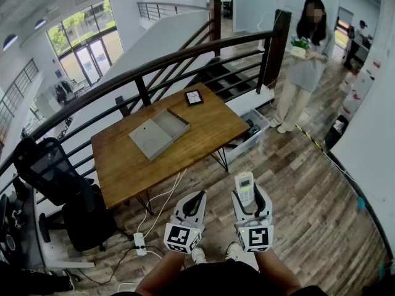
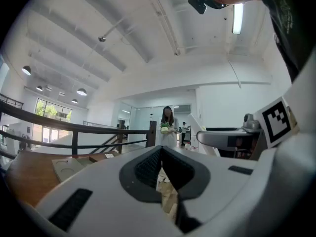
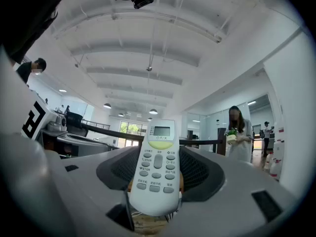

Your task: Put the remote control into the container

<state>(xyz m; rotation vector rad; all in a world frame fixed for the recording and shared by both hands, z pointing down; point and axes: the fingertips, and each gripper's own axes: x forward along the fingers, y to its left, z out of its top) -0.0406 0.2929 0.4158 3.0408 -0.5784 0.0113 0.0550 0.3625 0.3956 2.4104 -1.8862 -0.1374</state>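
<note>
The right tongs (image 3: 157, 168) are closed on the remote control (image 3: 157, 158): the white handset stands between the two dark pads, which bear on its long sides. Its button face is turned toward the right gripper camera, and its display end projects beyond the jaw tips. The jaws stand wide, since the handset fills the gap between them. The left tongs (image 2: 162, 157) are closed with nothing held, and the pads meet along a narrow seam. In the head view both tongs are held level, side by side, above the wooden floor (image 1: 308, 202) and short of the near edge of the bench (image 1: 210, 131). The remote control is therefore in the right tongs and over the floor, well apart from the container (image 1: 159, 132). The container is a flat, shallow grey box lying on the bench top, toward the middle. A small black-framed card (image 1: 194, 97) lies on the bench behind the container, near the far edge. A dark railing (image 1: 154, 71) runs behind the bench. A black office chair (image 1: 49, 168) stands at the left of the bench. A person (image 1: 305, 66) stands beyond the right end of the bench, holding a small green plant.
</note>
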